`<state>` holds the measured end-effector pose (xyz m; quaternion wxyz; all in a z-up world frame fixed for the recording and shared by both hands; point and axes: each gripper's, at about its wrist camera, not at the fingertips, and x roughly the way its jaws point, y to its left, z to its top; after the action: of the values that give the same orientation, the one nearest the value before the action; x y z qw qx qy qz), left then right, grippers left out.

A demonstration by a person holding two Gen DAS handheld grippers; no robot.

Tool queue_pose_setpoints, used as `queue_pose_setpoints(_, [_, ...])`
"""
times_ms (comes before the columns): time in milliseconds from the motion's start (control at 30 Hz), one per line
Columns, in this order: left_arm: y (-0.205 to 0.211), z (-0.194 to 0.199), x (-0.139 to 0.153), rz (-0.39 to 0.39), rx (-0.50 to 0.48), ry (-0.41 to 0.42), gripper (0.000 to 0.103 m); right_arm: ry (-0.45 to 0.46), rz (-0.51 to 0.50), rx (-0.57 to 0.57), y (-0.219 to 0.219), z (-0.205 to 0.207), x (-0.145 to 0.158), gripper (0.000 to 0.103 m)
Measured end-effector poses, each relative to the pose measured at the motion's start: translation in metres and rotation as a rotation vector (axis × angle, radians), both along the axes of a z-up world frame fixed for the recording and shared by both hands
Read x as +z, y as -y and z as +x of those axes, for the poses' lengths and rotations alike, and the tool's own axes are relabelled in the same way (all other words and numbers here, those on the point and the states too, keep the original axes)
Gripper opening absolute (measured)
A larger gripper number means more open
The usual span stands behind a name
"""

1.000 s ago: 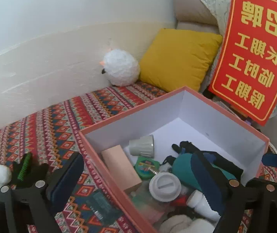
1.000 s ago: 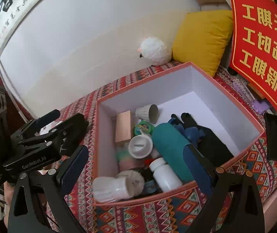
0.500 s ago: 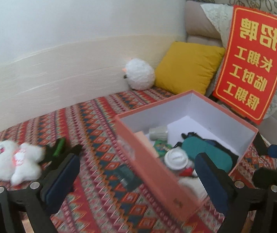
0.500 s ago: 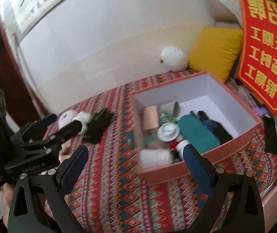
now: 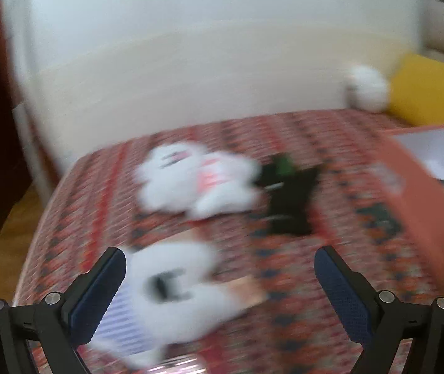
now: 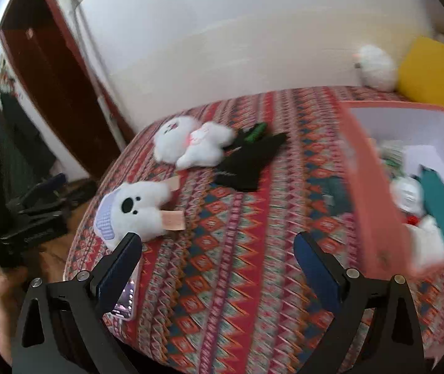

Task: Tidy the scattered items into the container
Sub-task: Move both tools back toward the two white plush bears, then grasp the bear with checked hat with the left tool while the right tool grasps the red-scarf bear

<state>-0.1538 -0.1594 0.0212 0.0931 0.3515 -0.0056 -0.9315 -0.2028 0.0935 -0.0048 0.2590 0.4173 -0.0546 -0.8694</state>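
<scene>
Right now I have my left gripper (image 5: 220, 275) and right gripper (image 6: 218, 257) both spread wide with nothing between the pads. Nearest, a phone (image 6: 126, 296) lies by my right gripper's left finger. Beyond it sits a white plush with a striped cap (image 6: 131, 210), then a second white plush (image 6: 192, 145) touching a black glove (image 6: 248, 162). Farther right, the orange box (image 6: 374, 184) holds the gathered items, with a yellow cushion (image 6: 433, 71) behind.
</scene>
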Motion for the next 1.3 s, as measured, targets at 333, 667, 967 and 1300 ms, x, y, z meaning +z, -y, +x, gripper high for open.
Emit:
queue_pose_setpoints(333, [0.166, 0.059, -0.112, 0.658, 0.239, 0.102, 0.1, -0.569, 0.784, 0.435, 0.187, -0.027, -0.088, 0.1])
queue_pose_setpoints(667, [0.195, 0.017, -0.198, 1.037, 0.23, 0.139, 0.101, -0.707, 1.081, 0.55, 0.24, -0.11, -0.184, 0.102])
queue_pose_setpoints(967, [0.185, -0.059, -0.201, 1.093, 0.186, 0.152, 0.101, -0.791, 1.082, 0.5, 0.285, -0.22, -0.196, 0.102])
queue_pose_setpoints(1300, [0.187, -0.067, -0.195, 1.099, 0.206, 0.059, 0.085, -0.762, 0.925, 0.472, 0.256, -0.222, -0.181, 0.069])
